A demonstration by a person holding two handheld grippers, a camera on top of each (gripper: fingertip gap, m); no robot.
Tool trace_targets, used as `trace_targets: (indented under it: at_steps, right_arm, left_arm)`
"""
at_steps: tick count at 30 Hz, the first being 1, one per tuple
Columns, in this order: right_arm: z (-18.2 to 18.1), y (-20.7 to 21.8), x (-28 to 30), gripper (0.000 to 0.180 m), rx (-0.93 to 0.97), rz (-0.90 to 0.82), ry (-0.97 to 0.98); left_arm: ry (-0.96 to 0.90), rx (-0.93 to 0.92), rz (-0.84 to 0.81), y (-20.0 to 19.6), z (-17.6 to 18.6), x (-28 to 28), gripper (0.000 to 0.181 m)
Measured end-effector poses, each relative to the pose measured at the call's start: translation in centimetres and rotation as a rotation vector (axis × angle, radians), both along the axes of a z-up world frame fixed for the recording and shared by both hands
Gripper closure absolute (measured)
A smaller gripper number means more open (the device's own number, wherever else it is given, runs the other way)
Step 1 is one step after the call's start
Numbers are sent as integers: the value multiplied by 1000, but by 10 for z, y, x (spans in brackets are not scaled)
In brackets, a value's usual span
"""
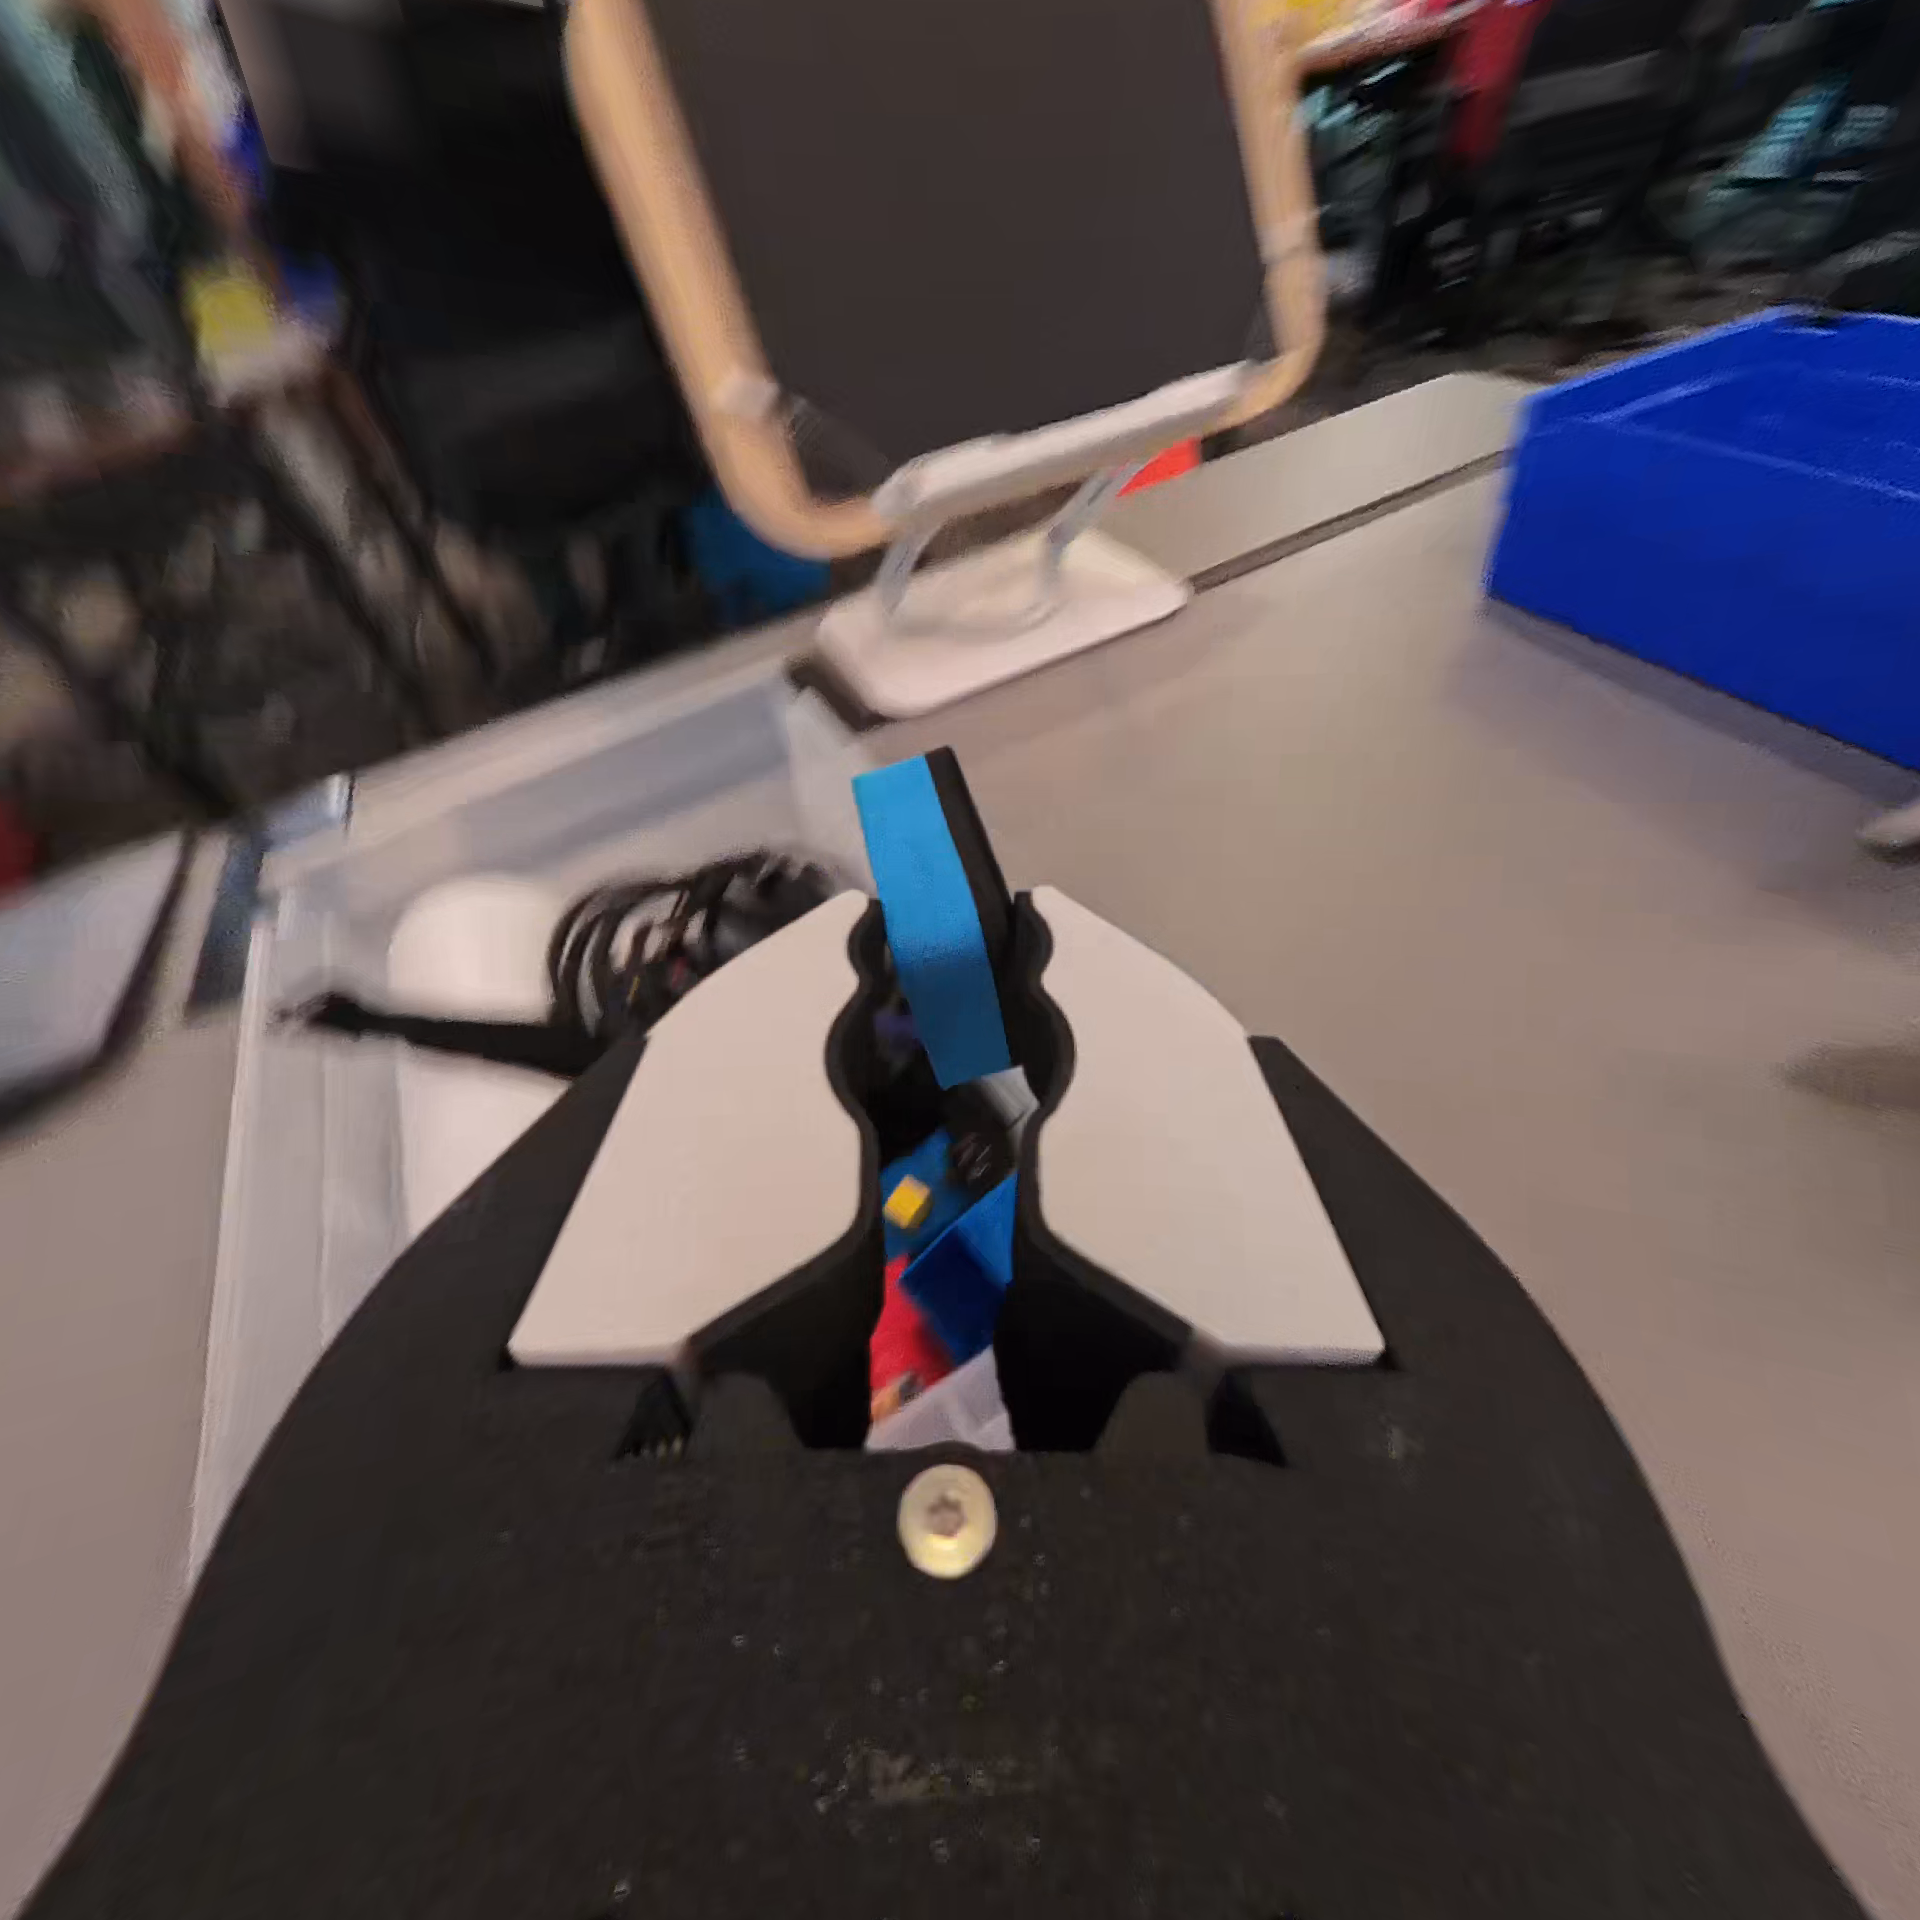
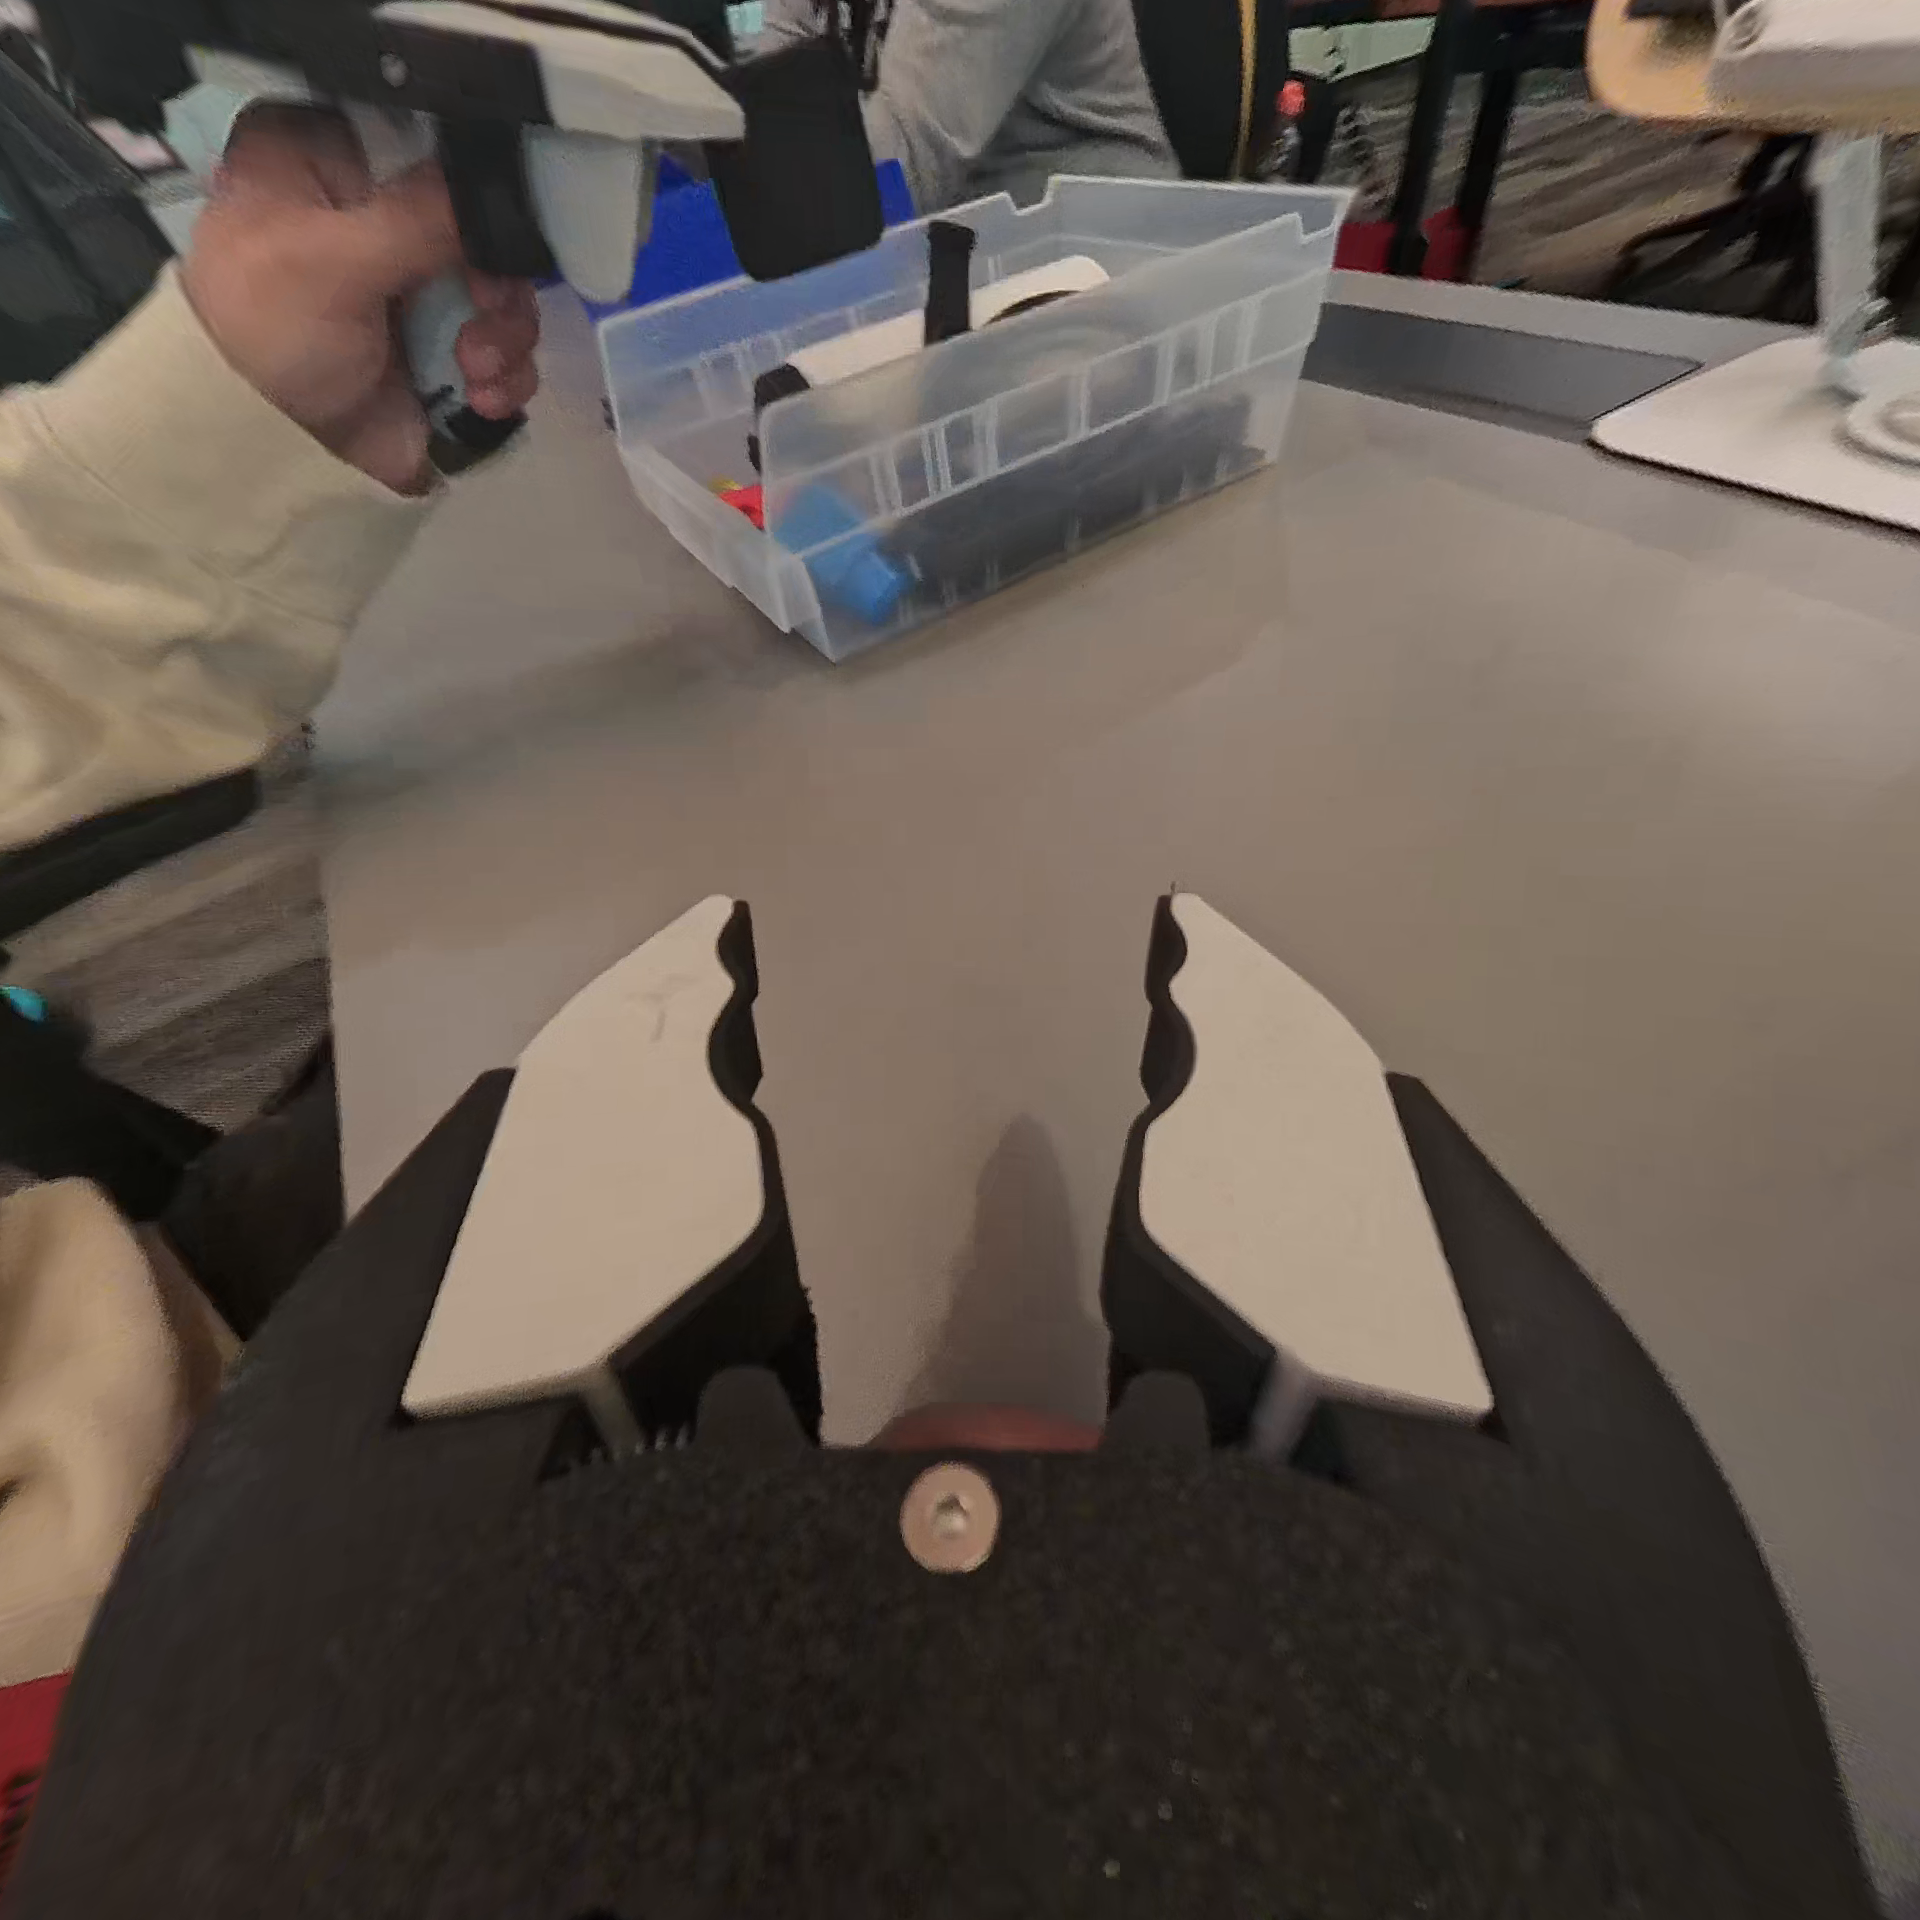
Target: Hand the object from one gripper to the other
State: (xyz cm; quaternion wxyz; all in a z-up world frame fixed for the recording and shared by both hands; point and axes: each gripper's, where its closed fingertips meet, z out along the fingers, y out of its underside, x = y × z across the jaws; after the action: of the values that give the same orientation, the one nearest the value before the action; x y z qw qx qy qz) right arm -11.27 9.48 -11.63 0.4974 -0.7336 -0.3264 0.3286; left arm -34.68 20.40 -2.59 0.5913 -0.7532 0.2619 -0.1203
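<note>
a: item one, left tongs [image 1: 940,935]?
b: narrow, closed on a blue and black block [image 1: 930,925]. the block stands tilted between the tips, blue face to the left, black layer to the right, its top sticking out past the tips.

a: where are they held?
b: above a clear plastic bin [image 2: 1039,416] on the grey bench [image 2: 1351,779]. in the right wrist view a hand [image 2: 332,301] in a cream sleeve grips their handle, up at the left behind the bin.

a: item two, right tongs [image 2: 954,914]?
b: wide, nothing between the fingers, only bare bench below. well apart from the left tongs.

a: bin contents?
b: black cables [image 1: 675,935], a white roll [image 1: 473,951], blue and red pieces [image 2: 831,551] at the near end. details blurred.

a: other stock on the bench?
b: a blue crate [image 1: 1725,520] at the right in the left wrist view, and a white stand base [image 1: 997,623] carrying a tan curved frame [image 1: 686,260].

a: background?
b: a person in a grey top [image 2: 1018,94] is behind the bin.
</note>
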Motion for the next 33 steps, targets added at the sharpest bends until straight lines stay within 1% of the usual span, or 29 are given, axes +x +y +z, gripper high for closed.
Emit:
trace_targets:
  at_steps: [2,3,5,7,9,11,13,15,17,19,20,21,23,24,25,26,27,28,30,31,33]
  right_arm:
    - [14,8,-2,108,-19,47,53]
    - [25,9,-5,110,2,95,75]
    - [43,6,-13,117,50,206,85]
    - [57,4,-20,117,88,291,88]
    - [72,-4,-27,123,114,385,138]
    - [79,-17,-33,128,116,480,173]
    - [76,-25,-37,128,121,524,156]
    - [72,-30,-41,128,153,539,141]
    - [68,-31,-43,130,160,534,133]
    - [59,-35,-44,142,138,561,108]
    - [54,-31,-44,149,125,548,84]
    - [50,-27,-43,155,103,529,71]
    - [47,-16,-39,156,76,461,82]
    - [47,-7,-35,156,54,410,114]
    - [47,2,-29,156,13,351,161]
    - [46,14,-20,156,-43,269,212]
    - [44,28,-10,156,-108,176,263]
    - [43,39,-1,156,-178,91,329]
    - [43,53,8,156,-383,-38,506]
    - [44,54,4,156,-490,-51,603]
    - [54,51,-8,156,-575,-28,795]
  left_arm:
    - [64,149,-202,-31,18,43,158]
    - [93,190,-310,-49,19,67,158]
    - [128,213,-485,-80,14,106,158]
    - [135,165,-633,-107,4,138,158]
    - [121,134,-741,-127,-1,160,158]
    - [108,119,-812,-141,-5,174,158]
    - [103,79,-880,-153,-11,182,158]
    - [100,59,-900,-156,-16,186,158]
    - [97,34,-899,-154,-22,188,158]
    - [98,5,-905,-153,-29,189,158]
    - [106,-3,-885,-149,-33,188,159]
    - [115,0,-853,-144,-37,188,158]
    - [114,42,-745,-128,-40,184,156]
    - [121,61,-652,-116,-42,179,146]
    - [141,62,-565,-106,-46,173,138]
    - [170,43,-492,-98,-53,166,136]
    - [195,19,-436,-92,-59,162,127]
    - [204,7,-394,-89,-61,160,113]
    - [232,33,-314,-82,-59,158,109]
    - [251,58,-292,-80,-57,160,105]
    - [295,99,-266,-79,-57,167,99]
